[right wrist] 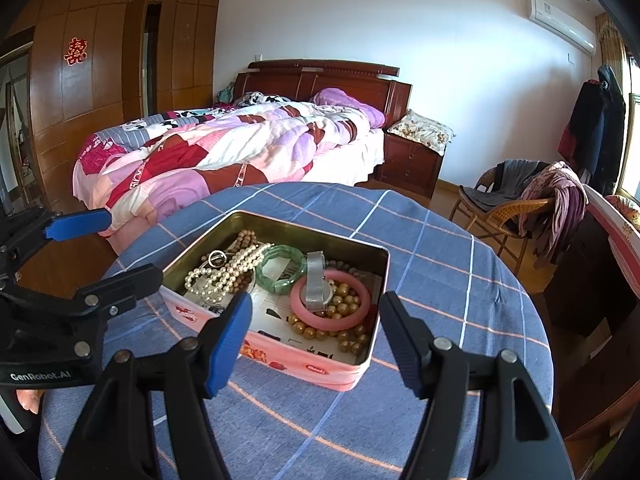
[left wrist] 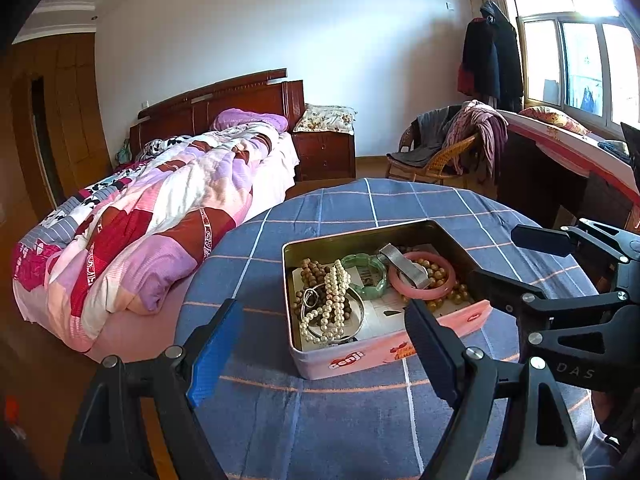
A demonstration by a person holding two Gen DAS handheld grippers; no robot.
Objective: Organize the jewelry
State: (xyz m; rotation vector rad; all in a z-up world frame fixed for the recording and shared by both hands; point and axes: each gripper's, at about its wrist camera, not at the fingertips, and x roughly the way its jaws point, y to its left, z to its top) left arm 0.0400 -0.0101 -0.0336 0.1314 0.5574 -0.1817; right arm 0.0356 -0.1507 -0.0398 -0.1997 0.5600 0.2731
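Note:
A pink tin box [left wrist: 384,354] [right wrist: 296,364] stands open on a round table. In it lie a pearl necklace [left wrist: 332,304] [right wrist: 224,272], a green bangle [left wrist: 366,274] [right wrist: 280,268], a pink bangle [left wrist: 424,276] [right wrist: 332,300] with a silver watch [left wrist: 406,266] [right wrist: 316,280] across it, gold beads [right wrist: 344,332] and brown beads [left wrist: 314,270]. My left gripper [left wrist: 320,344] is open and empty just before the tin. My right gripper [right wrist: 316,336] is open and empty at the tin's near side.
The table carries a blue checked cloth [left wrist: 340,420] [right wrist: 440,264]. A bed with a patchwork quilt [left wrist: 160,208] [right wrist: 224,148] stands beyond the table on the left. A wicker chair with clothes [left wrist: 444,152] [right wrist: 516,200] and a desk [left wrist: 560,168] are on the right.

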